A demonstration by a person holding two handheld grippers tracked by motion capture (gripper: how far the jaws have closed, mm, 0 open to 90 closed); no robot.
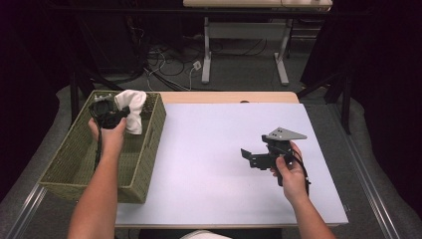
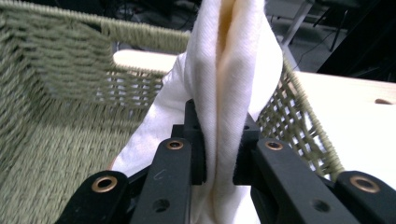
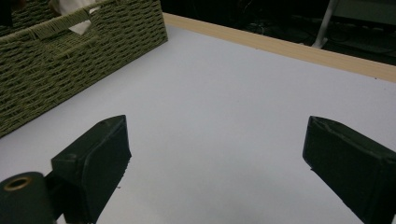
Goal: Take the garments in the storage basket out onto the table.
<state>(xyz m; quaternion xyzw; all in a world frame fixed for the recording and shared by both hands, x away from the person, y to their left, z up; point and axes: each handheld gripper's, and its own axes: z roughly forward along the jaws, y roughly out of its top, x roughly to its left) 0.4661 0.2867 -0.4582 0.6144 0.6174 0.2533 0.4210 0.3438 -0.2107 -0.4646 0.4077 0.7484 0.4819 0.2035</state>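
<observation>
White cloth [image 2: 233, 70] is pinched between the jaws of your left gripper [image 1: 110, 118], bunched into an upright fold. You hold it over the far end of the woven green basket [image 1: 69, 164], which sits at nine o'clock on the table [image 1: 209, 149], along its left edge. The cloth hangs from the jaws inside the basket, near its right wall. Your right gripper [image 1: 259, 157] hovers at four o'clock over the pale tabletop, jaws spread wide with nothing between them, pointing toward the basket. Beyond the table, at twelve o'clock, white desk legs [image 1: 206, 55] stand among floor cables [image 1: 164, 62].
</observation>
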